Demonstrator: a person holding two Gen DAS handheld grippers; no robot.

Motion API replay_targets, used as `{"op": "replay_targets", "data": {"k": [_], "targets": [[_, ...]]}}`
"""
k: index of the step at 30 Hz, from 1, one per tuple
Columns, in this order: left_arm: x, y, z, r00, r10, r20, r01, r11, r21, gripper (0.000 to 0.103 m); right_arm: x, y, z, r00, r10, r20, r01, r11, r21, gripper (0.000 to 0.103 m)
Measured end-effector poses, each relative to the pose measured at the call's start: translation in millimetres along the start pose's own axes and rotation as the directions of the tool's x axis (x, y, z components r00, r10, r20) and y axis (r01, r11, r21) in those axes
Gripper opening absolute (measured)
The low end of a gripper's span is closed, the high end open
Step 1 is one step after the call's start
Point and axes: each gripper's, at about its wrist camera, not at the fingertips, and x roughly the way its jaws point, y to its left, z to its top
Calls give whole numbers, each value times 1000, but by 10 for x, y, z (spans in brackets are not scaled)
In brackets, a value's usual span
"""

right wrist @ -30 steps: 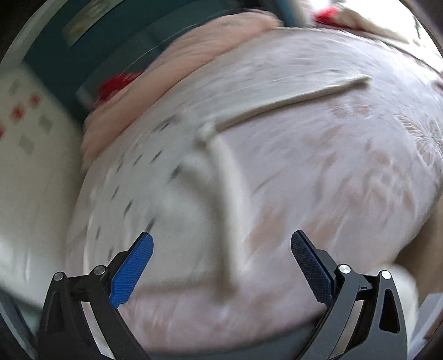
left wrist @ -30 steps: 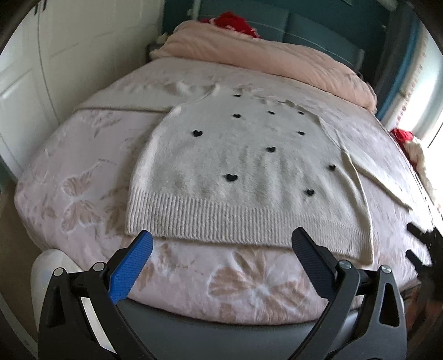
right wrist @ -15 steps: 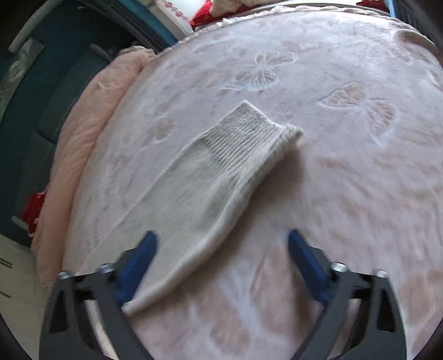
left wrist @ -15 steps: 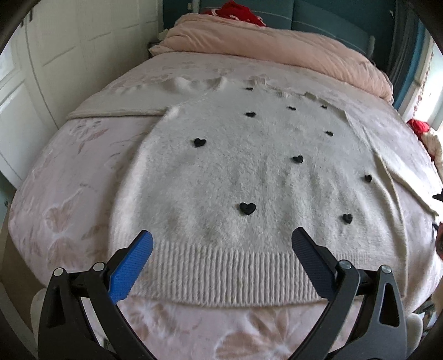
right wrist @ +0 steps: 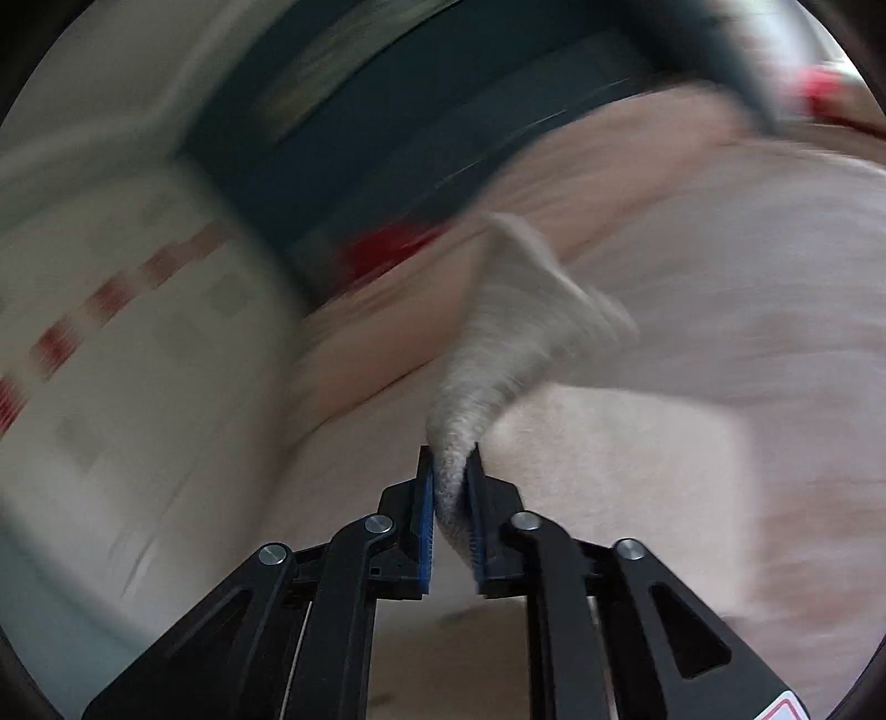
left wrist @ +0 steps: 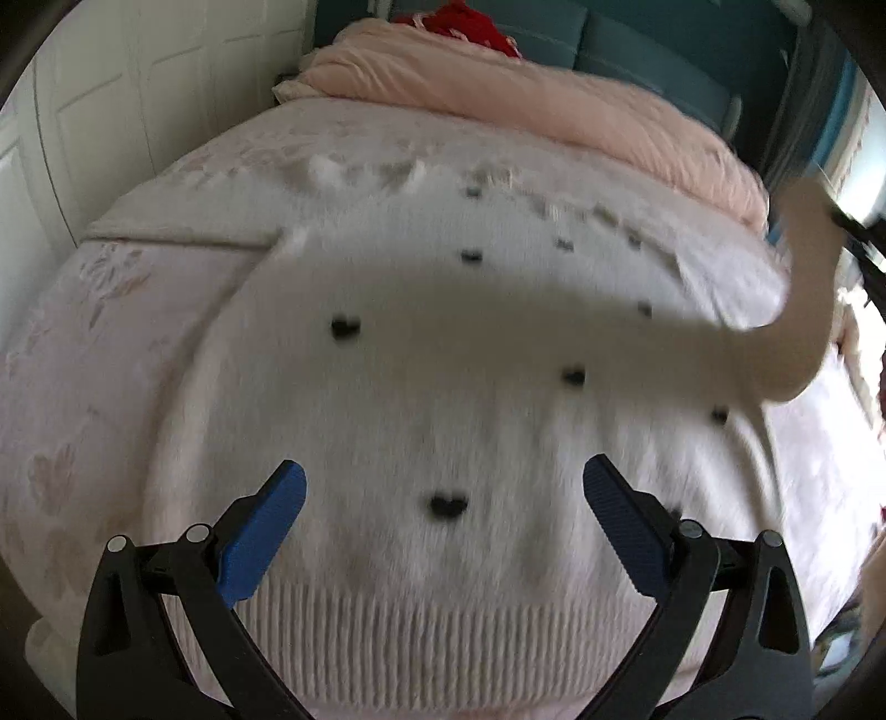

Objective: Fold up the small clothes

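Note:
A cream knit sweater (left wrist: 443, 387) with small black hearts lies flat on the bed, ribbed hem toward me. My left gripper (left wrist: 443, 501) is open and empty, hovering low over the sweater just above the hem. The sweater's right sleeve (left wrist: 803, 310) is lifted off the bed at the right of the left wrist view, held up by my right gripper (left wrist: 855, 221). In the right wrist view my right gripper (right wrist: 451, 487) is shut on the sleeve (right wrist: 515, 327), which hangs forward from the jaws. The view is blurred.
The bed has a pale pink floral cover (left wrist: 83, 360). A pink duvet (left wrist: 554, 111) and something red (left wrist: 470, 22) lie at the teal headboard (left wrist: 637, 44). White wardrobe doors (left wrist: 111, 111) stand left of the bed.
My right gripper has shut on the right sleeve and lifted it off the bed. My left gripper has moved forward over the sweater's hem, still open.

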Motion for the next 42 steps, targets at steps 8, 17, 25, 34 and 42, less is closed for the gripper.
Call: {"op": "replay_targets", "data": {"k": [8,17,25,34,42], "targets": [[291,293,706,986,-166,35,169,969,-183,98,657,604,-978,985,-109,-131,86,982,-165,69],[1628,441,1182,968,-233,-90,174,887,-427,94,259,-749,-1275,954,-209,-216,241,961,135,71],[1819,234,1539,975,-221,-35,197,921,-336,11,601,-1352,-1182,982,-115,-148,169,883,438,7],[2077,149,1592,989,-142,-47,130,969,-208,10,610,-1378,-1230,930,-326,-170,362,891,275,5],[1828,435,1299,977,-211,40,213,935,-285,24,255,-752,-1204,902,-429,-54,432,890,145,17]]}}
